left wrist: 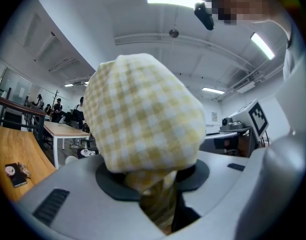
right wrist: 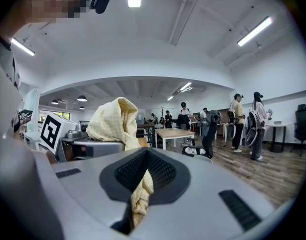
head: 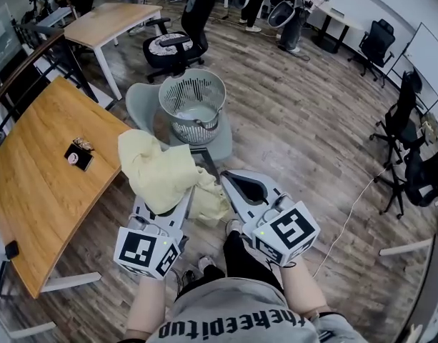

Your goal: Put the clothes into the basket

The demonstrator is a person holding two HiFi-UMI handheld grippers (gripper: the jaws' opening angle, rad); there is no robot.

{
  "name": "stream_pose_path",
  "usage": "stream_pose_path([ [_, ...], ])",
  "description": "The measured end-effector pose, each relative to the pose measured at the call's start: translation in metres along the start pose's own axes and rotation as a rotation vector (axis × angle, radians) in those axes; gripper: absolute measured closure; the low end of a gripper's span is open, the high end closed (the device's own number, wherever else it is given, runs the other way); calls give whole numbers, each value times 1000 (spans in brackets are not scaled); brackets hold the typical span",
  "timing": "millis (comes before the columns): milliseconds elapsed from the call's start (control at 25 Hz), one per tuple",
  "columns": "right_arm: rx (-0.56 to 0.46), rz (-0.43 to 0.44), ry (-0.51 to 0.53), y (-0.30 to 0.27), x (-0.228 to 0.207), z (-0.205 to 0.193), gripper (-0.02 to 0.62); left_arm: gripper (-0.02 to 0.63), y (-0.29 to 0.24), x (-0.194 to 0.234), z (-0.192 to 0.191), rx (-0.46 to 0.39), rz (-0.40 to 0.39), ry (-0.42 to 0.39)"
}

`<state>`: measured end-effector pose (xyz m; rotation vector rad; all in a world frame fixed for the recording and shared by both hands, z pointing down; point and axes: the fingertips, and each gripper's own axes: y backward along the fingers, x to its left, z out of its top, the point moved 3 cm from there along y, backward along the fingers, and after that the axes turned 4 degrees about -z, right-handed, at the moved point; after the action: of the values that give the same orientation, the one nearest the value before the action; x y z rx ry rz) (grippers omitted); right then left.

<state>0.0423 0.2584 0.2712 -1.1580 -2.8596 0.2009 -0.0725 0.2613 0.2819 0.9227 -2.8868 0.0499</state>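
Cloth [head: 160,171], pale yellow with a fine check, hangs in a loose bunch between the two grippers in the head view, on the person's side of the basket [head: 192,107] and not yet in it. The basket, a grey mesh tub with something pale in its bottom, sits on a grey chair [head: 141,97], and a wooden table [head: 40,191] stands to the basket's left. The left gripper [head: 177,204] reaches toward the basket with its tips buried under the bunch, while the right gripper [head: 221,180] points the same way just beside it, with a lower fold of the fabric drooping between the two. In the left gripper view the cloth [left wrist: 145,119] is heaped over the jaws and fills most of the frame; a fold runs down into the narrow slot between them, so the left gripper [left wrist: 160,201] is clamped on the fabric. In the right gripper view a thin twisted strip of cloth [right wrist: 141,191] is pinched in the slot of the right gripper [right wrist: 139,206], its jaws closed on it, and the main bunch rises over the left gripper's body [right wrist: 90,146] to the left of the strip.
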Motion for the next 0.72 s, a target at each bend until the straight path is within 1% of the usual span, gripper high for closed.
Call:
stream_pose_path([
  [360,-5,60,6,-36,-28,11,588,445,-31,26,6,-6,51,-1],
  [720,-8,113,16,-68,-71,21,588,445,-76,48,10,-12,101,8],
])
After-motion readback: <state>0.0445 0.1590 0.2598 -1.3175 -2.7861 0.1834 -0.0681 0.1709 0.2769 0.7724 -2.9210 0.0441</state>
